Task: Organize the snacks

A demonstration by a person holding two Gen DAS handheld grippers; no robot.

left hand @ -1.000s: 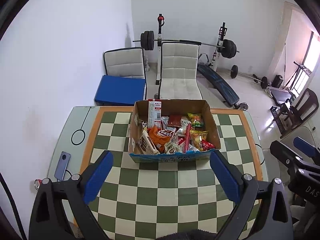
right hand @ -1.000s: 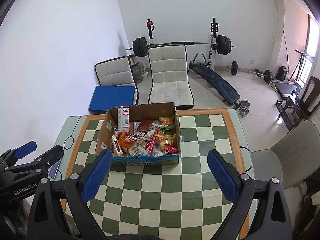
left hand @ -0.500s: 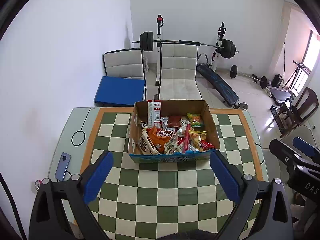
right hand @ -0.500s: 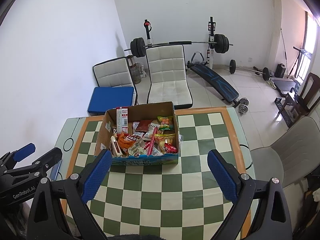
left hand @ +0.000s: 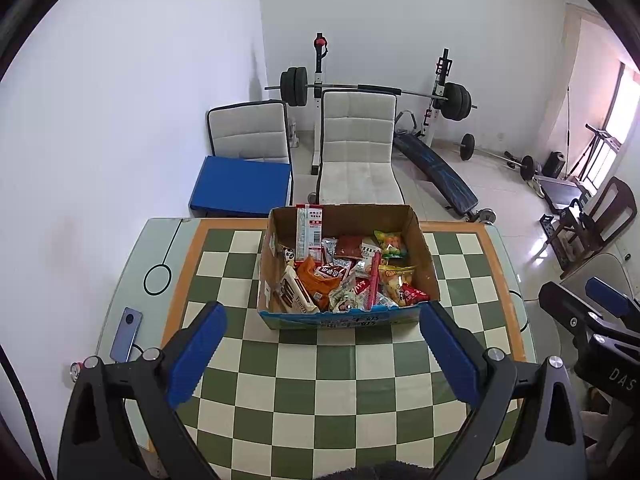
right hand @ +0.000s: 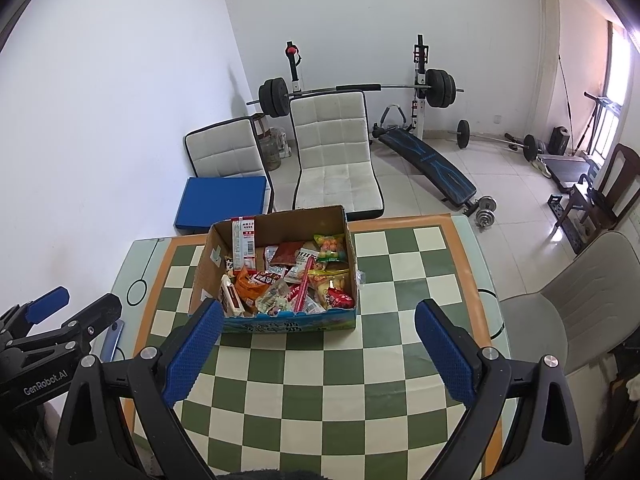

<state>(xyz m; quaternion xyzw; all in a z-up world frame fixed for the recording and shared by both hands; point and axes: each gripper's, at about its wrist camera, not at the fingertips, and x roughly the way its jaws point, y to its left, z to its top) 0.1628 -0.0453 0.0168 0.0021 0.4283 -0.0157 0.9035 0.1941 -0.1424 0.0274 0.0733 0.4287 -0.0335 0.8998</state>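
An open cardboard box [left hand: 424,256] [right hand: 204,264] stands on the far middle of a green-and-cream checkered table [left hand: 320,384] [right hand: 328,384]. It is full of mixed snack packets [left hand: 344,276] [right hand: 292,280], with a tall red-and-white carton [left hand: 310,232] [right hand: 245,248] upright at its back left. My left gripper [left hand: 322,344] hangs open above the near table, short of the box, nothing between its blue pads. My right gripper [right hand: 316,344] is likewise open and empty, its left pad overlapping the box's front corner in view.
A phone [left hand: 126,334] lies on the table's left margin. Behind the table stand two white chairs [left hand: 356,148], a blue pad [left hand: 240,186] and a barbell rack [left hand: 440,92]. A grey chair [right hand: 580,296] sits to the right.
Both views drifted slightly; the box sits a little higher and farther in the right wrist view. Both grippers stay open and empty.
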